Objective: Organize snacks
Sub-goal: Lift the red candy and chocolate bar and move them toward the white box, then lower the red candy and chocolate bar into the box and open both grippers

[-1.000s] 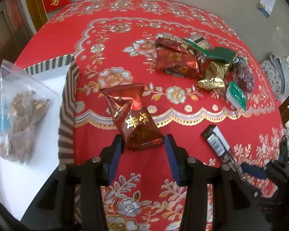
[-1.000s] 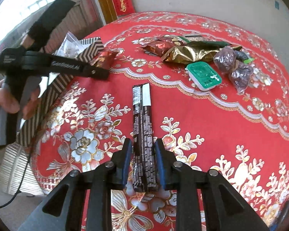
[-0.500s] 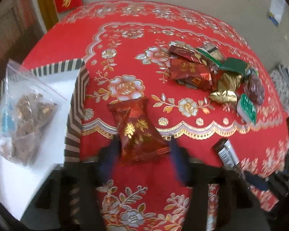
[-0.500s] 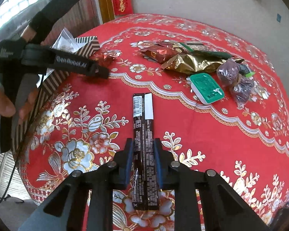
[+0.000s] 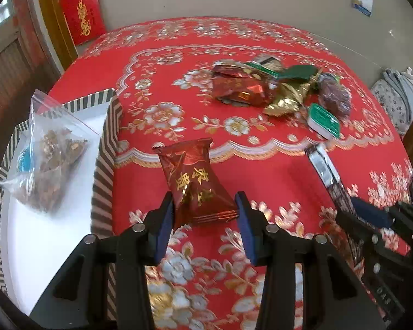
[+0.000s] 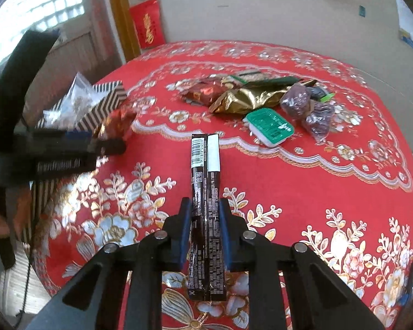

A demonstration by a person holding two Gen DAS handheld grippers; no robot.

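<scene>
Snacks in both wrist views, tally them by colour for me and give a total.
Red packets: 3
Gold packet: 1
Dark green packet: 1
Green-lidded tub: 1
Purple wrapped bundles: 2
Dark brown bar: 1
Clear bag: 1
Total: 10, though the overlapping pile may hide more.

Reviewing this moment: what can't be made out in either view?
- Box: cut off by the left wrist view's edge; in the right wrist view the left tool covers it.
- Clear bag: contents too crumpled to identify.
- Bar: small print unreadable; pads cover its middle.
- Red packet: blurred in the right wrist view.
- Pile: lower packets hidden by upper ones.
</scene>
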